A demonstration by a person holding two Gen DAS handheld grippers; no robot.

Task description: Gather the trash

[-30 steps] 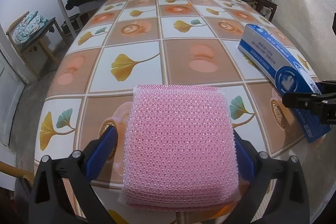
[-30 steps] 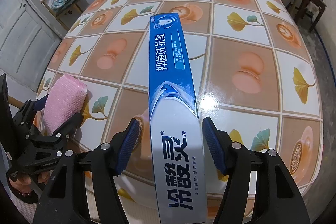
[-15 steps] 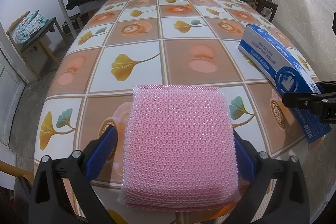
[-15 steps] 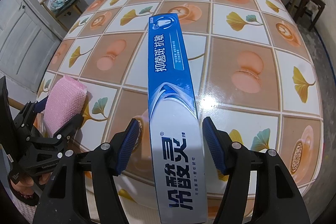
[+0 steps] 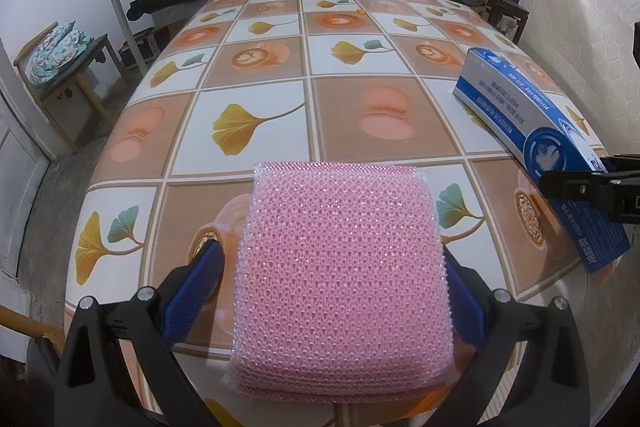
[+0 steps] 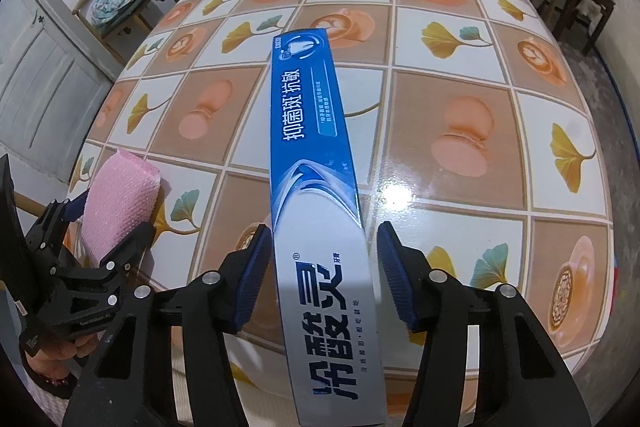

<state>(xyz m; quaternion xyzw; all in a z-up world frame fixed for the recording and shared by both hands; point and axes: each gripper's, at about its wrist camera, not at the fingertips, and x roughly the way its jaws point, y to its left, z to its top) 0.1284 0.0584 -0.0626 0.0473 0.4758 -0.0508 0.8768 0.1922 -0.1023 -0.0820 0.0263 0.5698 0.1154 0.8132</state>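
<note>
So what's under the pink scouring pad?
The patterned tablecloth shows all round the pink scouring pad; the patch directly beneath, and anything on it, is covered.

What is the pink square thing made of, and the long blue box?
The pink pad looks like soft sponge wrapped in sparkly knitted mesh; tiny glints dot its weave. The blue box looks like thin glossy cardboard, with sharp folded edges and printed lettering.

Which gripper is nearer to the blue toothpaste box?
Right. The right gripper straddles the toothpaste box; the left gripper sits off to the side, around the pink sponge.
</note>
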